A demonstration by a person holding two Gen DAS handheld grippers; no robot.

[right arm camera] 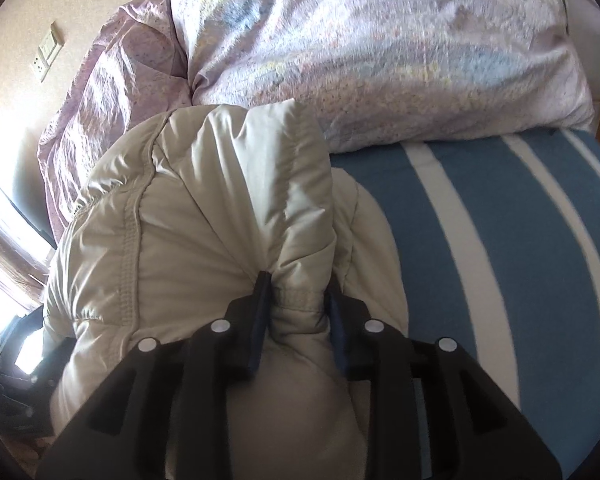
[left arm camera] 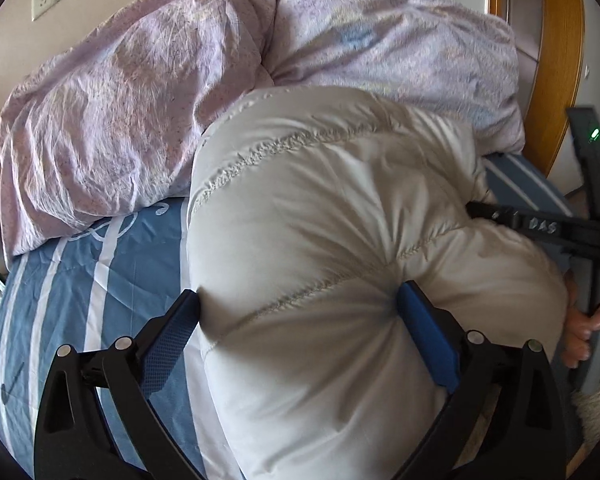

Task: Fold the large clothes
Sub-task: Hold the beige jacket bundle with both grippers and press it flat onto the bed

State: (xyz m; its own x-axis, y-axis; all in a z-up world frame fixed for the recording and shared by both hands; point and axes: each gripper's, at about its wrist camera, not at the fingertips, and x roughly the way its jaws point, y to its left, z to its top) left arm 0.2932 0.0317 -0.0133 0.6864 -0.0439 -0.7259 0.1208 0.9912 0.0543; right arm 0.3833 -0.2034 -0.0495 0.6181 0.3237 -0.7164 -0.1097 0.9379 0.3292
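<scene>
On my left side, my left gripper [left arm camera: 298, 320] has its jaws spread as wide as they go, straddling a fat bulge of the puffy cream-white quilted down jacket [left arm camera: 340, 240]. The blue pads [left arm camera: 428, 340] dent the padding on either side, but I judge this as resting astride the bulk, not a true pinch. The jacket lies bunched on the blue bedsheet with white stripes [left arm camera: 80, 280], its far edge pushed up against the rumpled lilac floral duvet [left arm camera: 120, 120] heaped along the wall.

Moving right, my right gripper [right arm camera: 296, 300] has its jaws drawn close and pinching a thick fold of the same jacket [right arm camera: 220, 200], near a stitched hem or cuff; the fabric gathers into pleats where the pads bite. In the left wrist view that gripper's black fingers [left arm camera: 540, 228] reach in from the right, with my hand [left arm camera: 580, 320] on its handle. Further right the striped sheet [right arm camera: 500, 280] lies bare, and the pale floral duvet [right arm camera: 380, 60] sits behind.

As for progress, I judge the fold to be partway: the jacket is doubled into a rounded mound, one part laid over another, but it is lumpy, not flat or squared. Pressing it down, tidying the edges and perhaps one more fold seem left.
</scene>
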